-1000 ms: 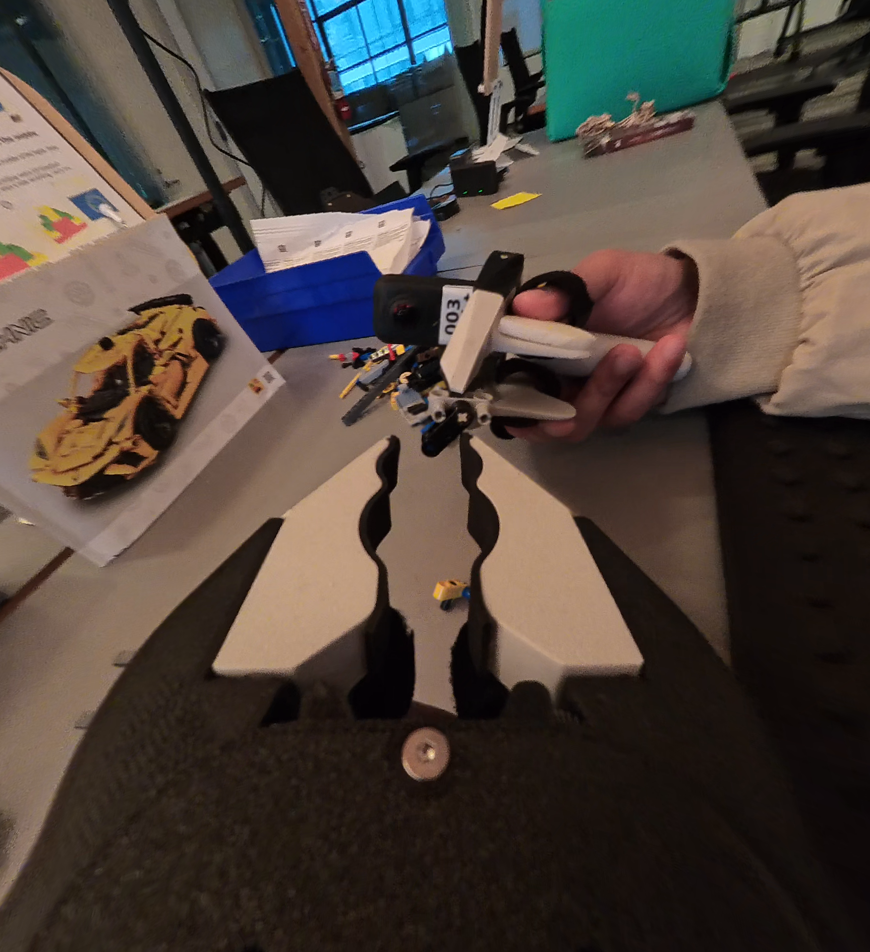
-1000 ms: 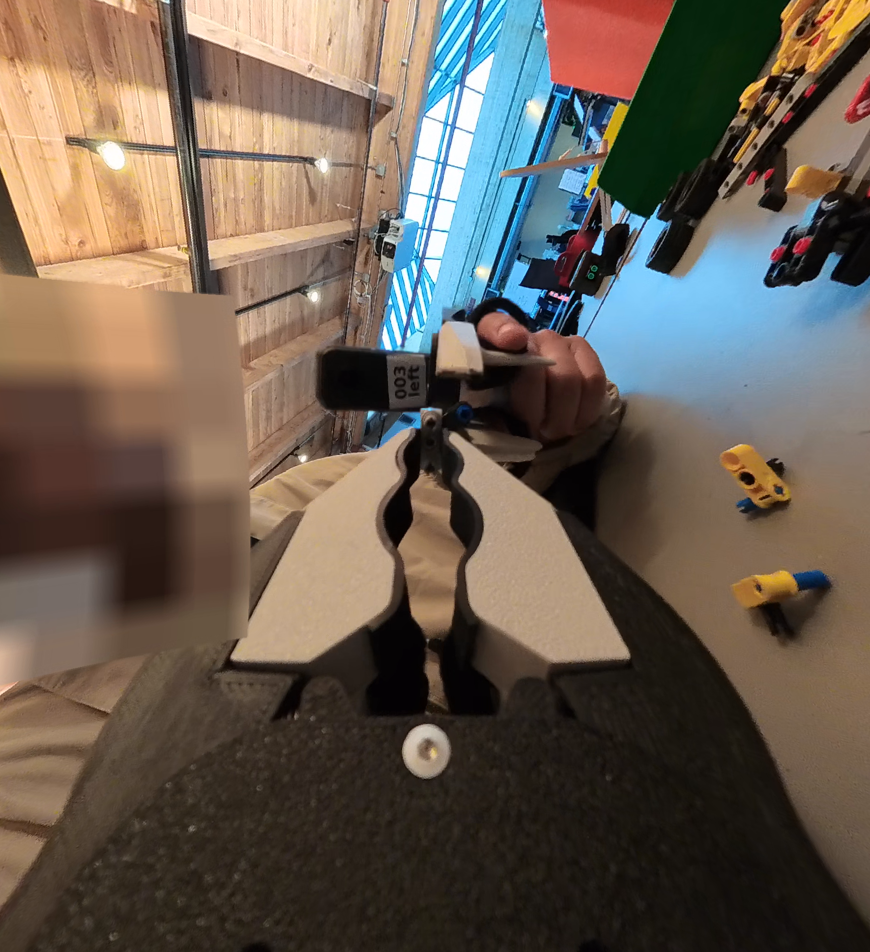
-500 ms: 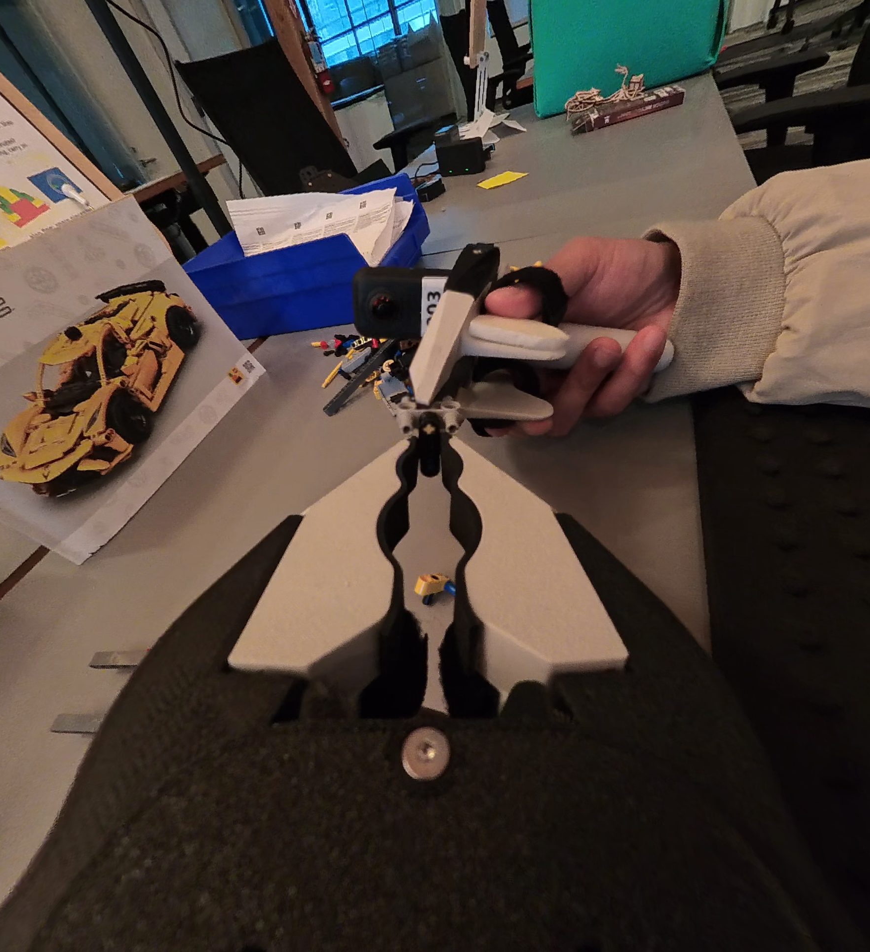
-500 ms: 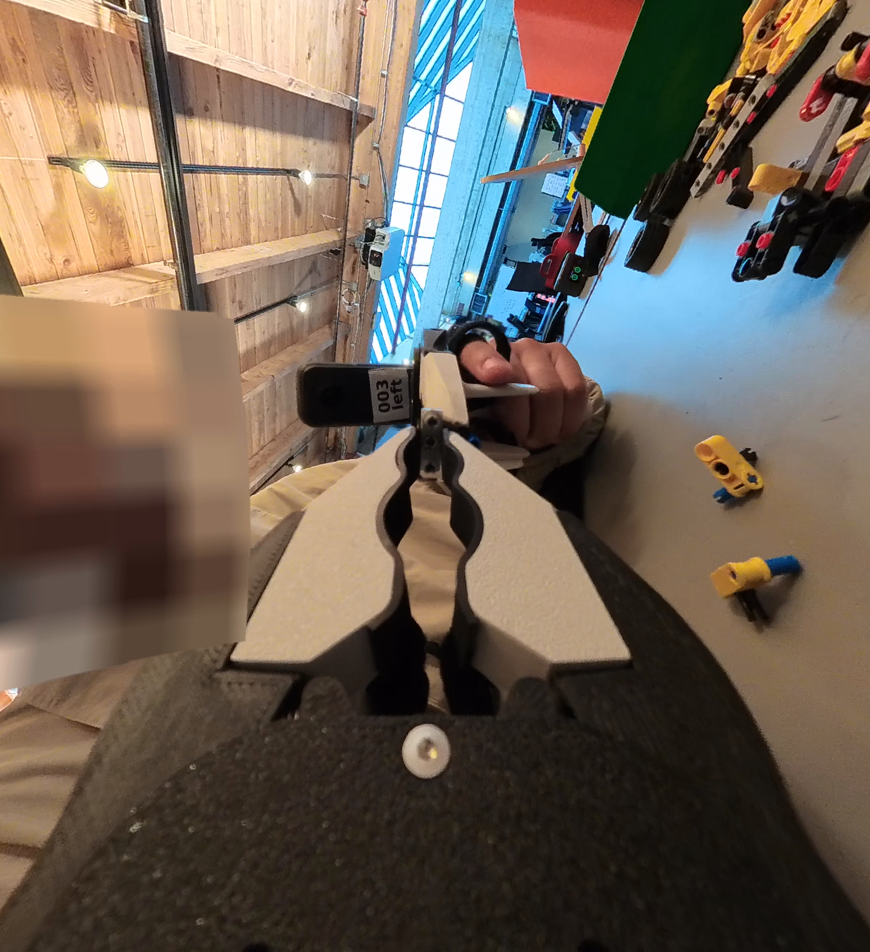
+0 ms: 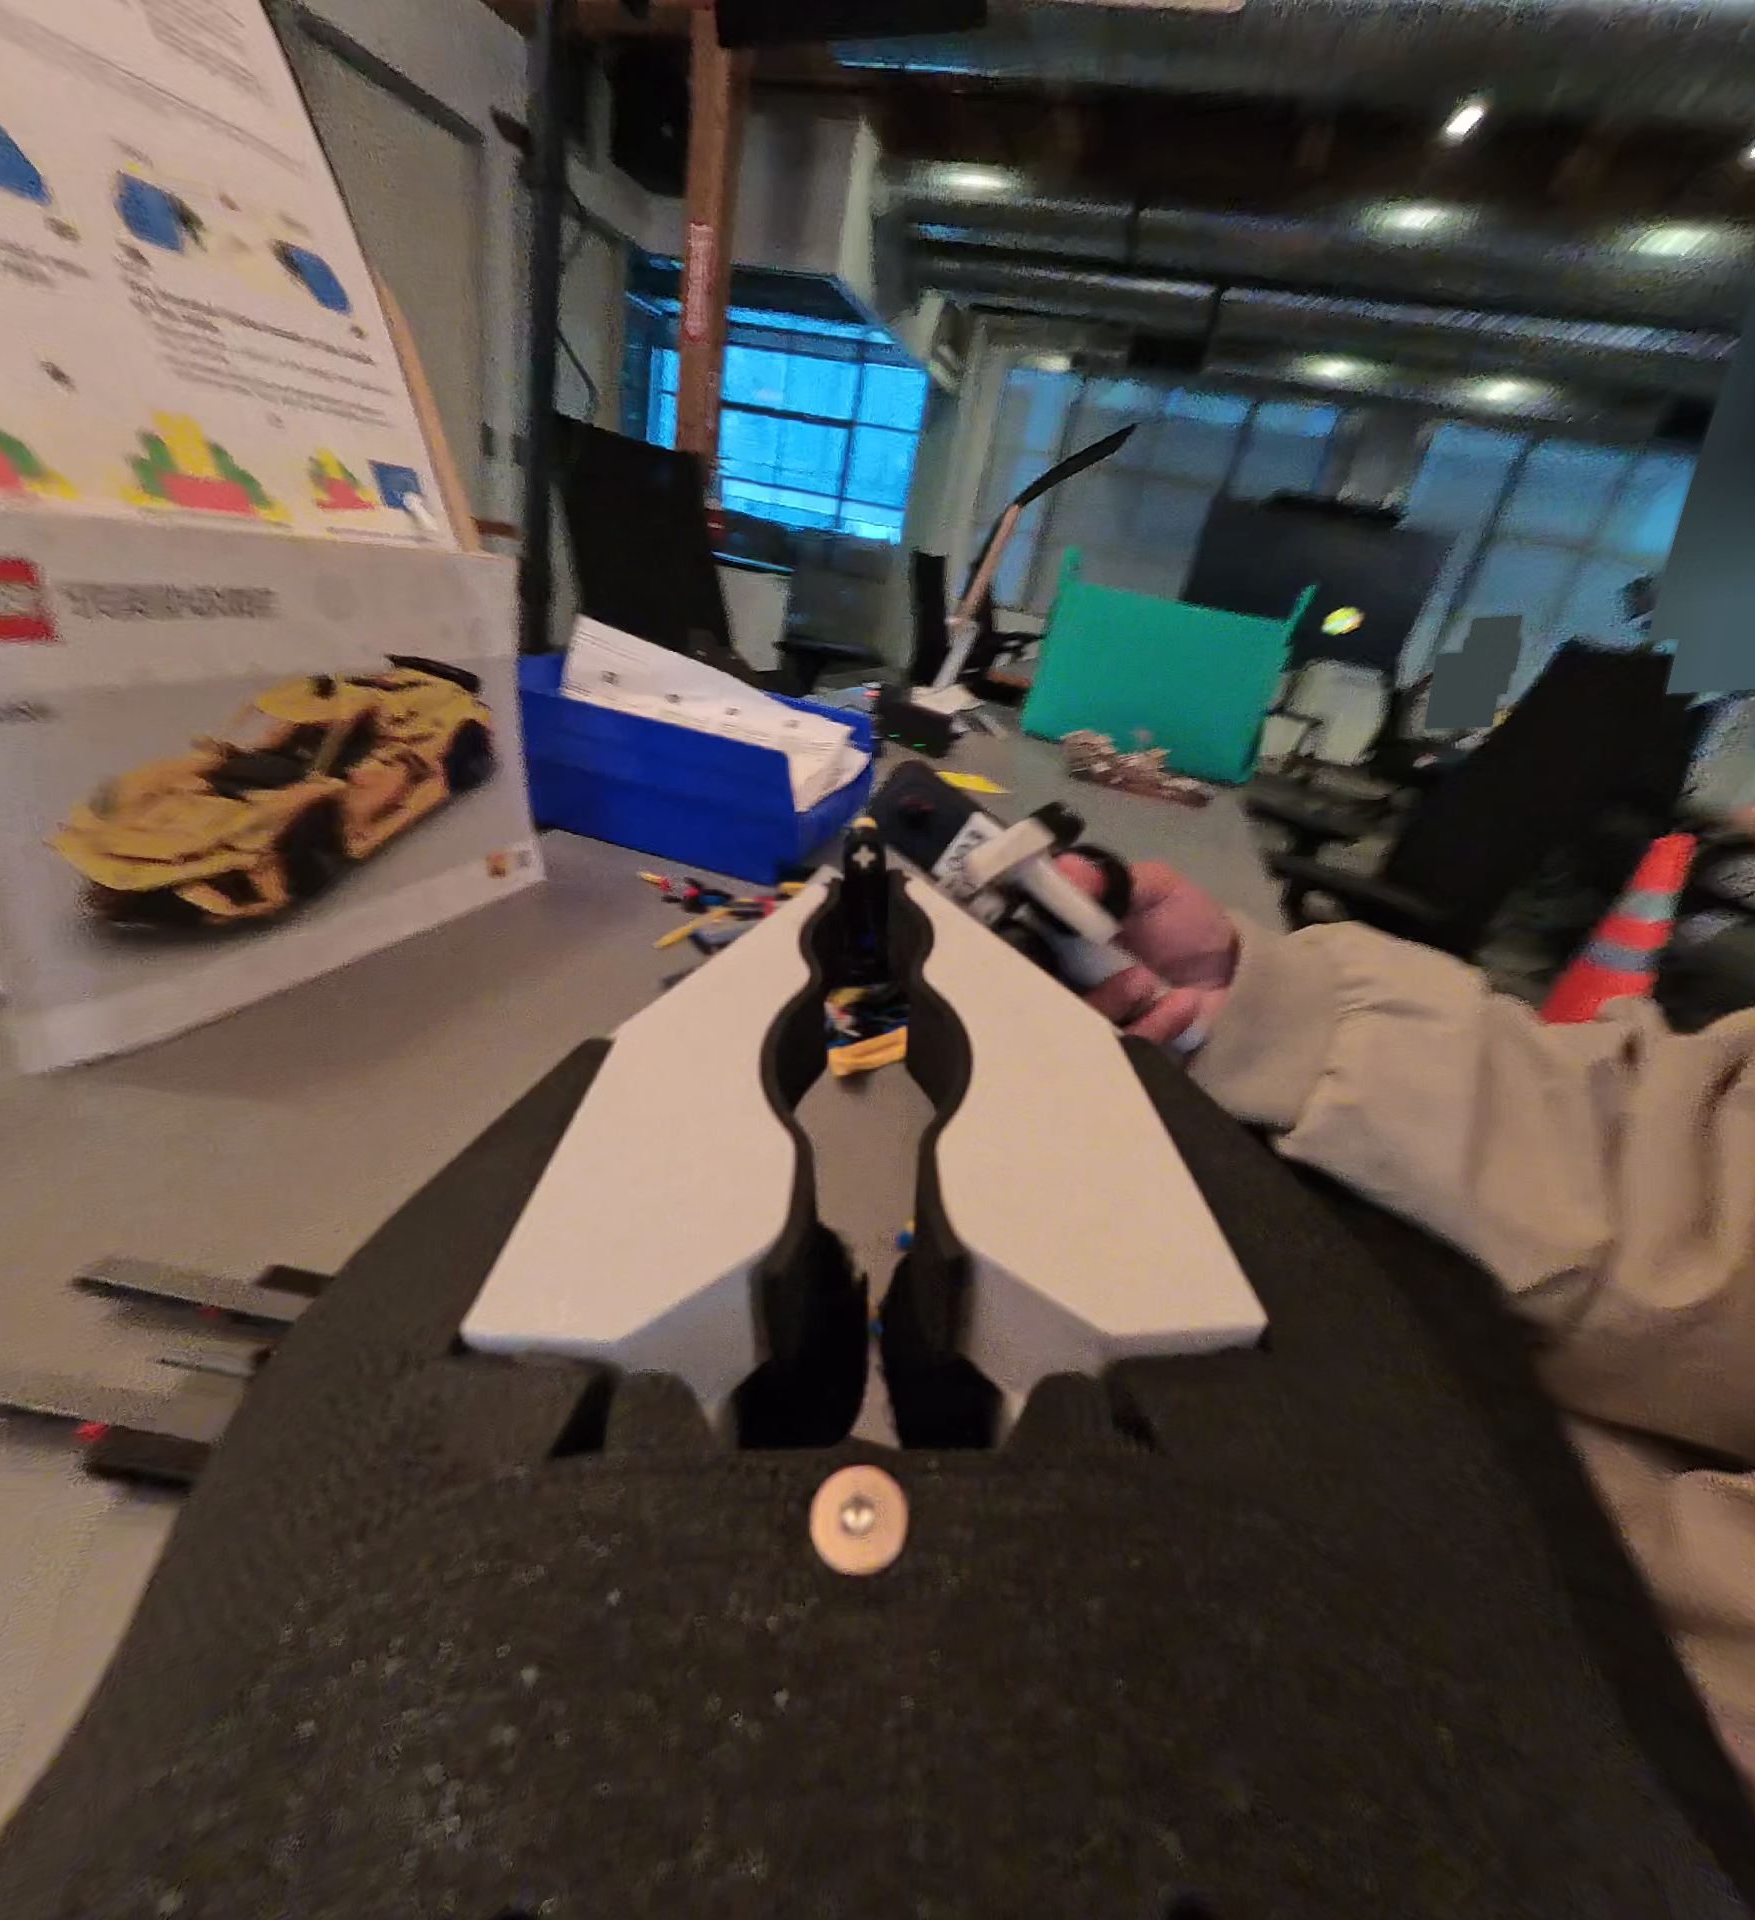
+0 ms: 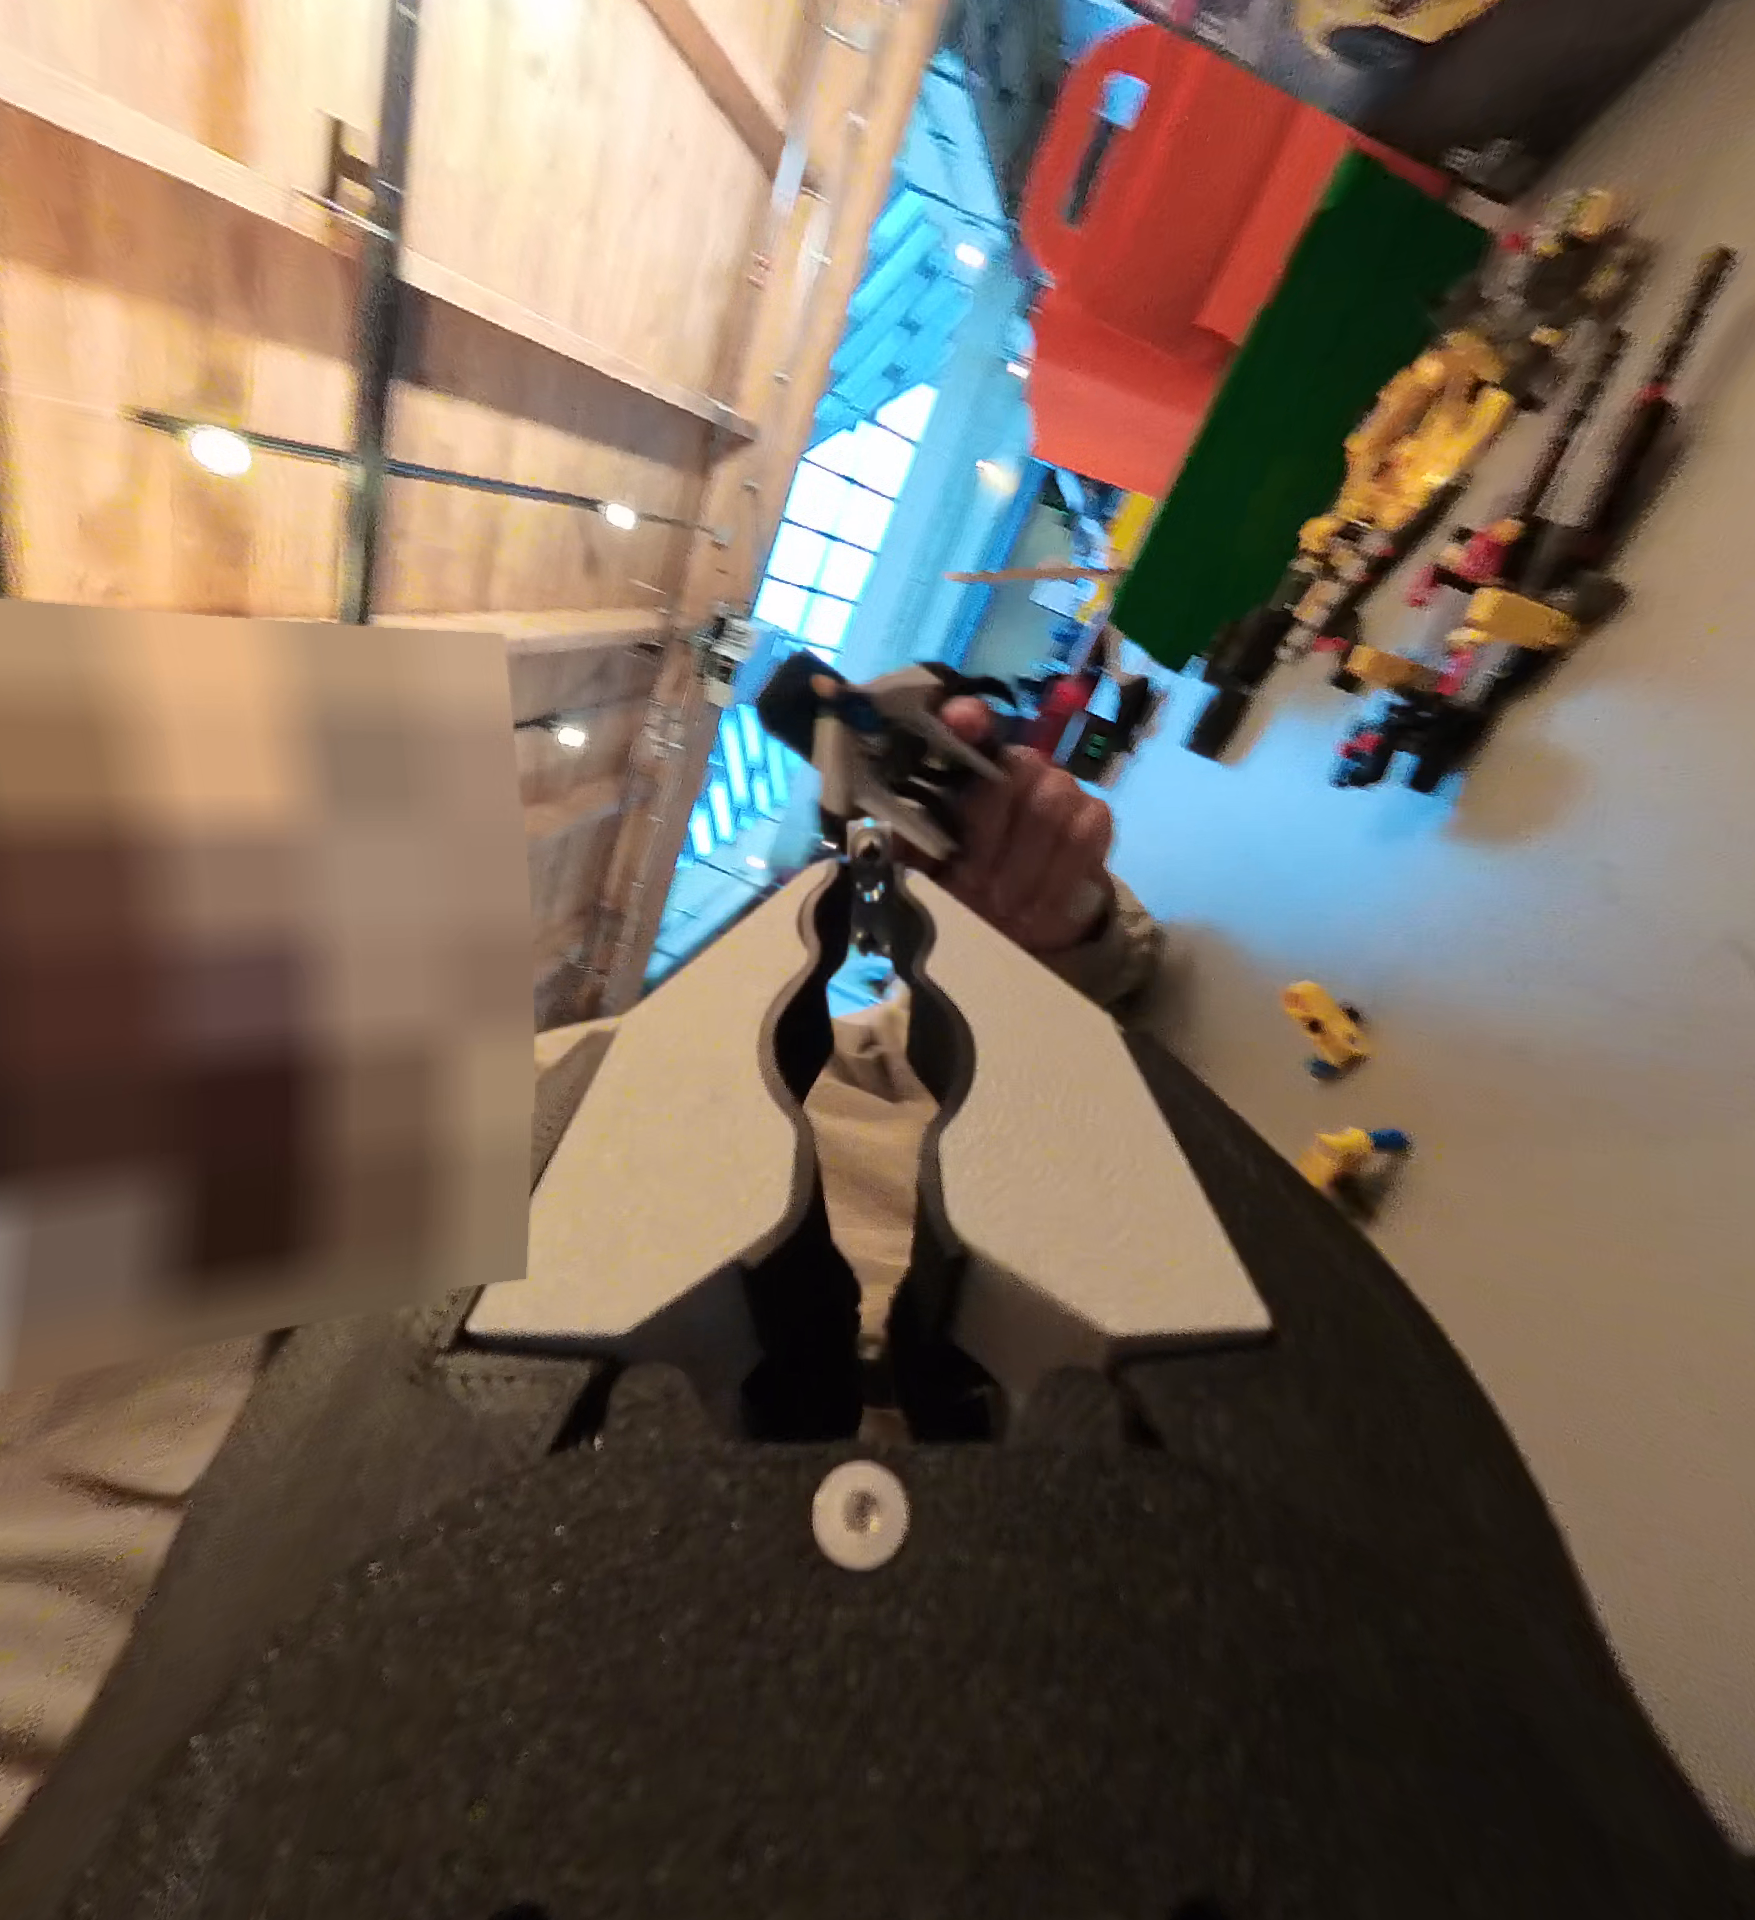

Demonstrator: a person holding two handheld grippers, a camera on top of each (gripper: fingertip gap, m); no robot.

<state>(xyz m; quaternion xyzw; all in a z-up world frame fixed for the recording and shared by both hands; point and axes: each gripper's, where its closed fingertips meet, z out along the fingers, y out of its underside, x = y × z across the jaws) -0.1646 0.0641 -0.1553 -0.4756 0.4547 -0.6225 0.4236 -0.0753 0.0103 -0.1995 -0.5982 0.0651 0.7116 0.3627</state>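
Note:
My left gripper [image 5: 865,885] is shut on a small black brick piece [image 5: 865,862] whose cross-shaped end sticks out past the tips, held above the grey table [image 5: 229,1143]. My right gripper [image 6: 868,878] is shut on a small grey connector piece [image 6: 868,847]. In the left wrist view, the right gripper [image 5: 1018,854] sits just behind and to the right of my tips, held by a hand with a beige sleeve [image 5: 1475,1143]. In the right wrist view, the left gripper [image 6: 878,753] shows close behind the grey piece. Both views are motion-blurred.
A box with a yellow car picture [image 5: 229,779] stands at the left, with a blue bin of papers [image 5: 686,774] and loose bricks [image 5: 717,906] behind. Flat black parts [image 5: 177,1304] lie near left. A yellow-black model [image 6: 1424,468] and two small yellow-blue pieces [image 6: 1325,1023] lie on the table. Spacing between my two grippers at the tips: around 12 centimeters.
My left gripper closed on the black piece at the right gripper's tips, then both grippers swung upward. The right gripper now sits off to the right of my left tips.

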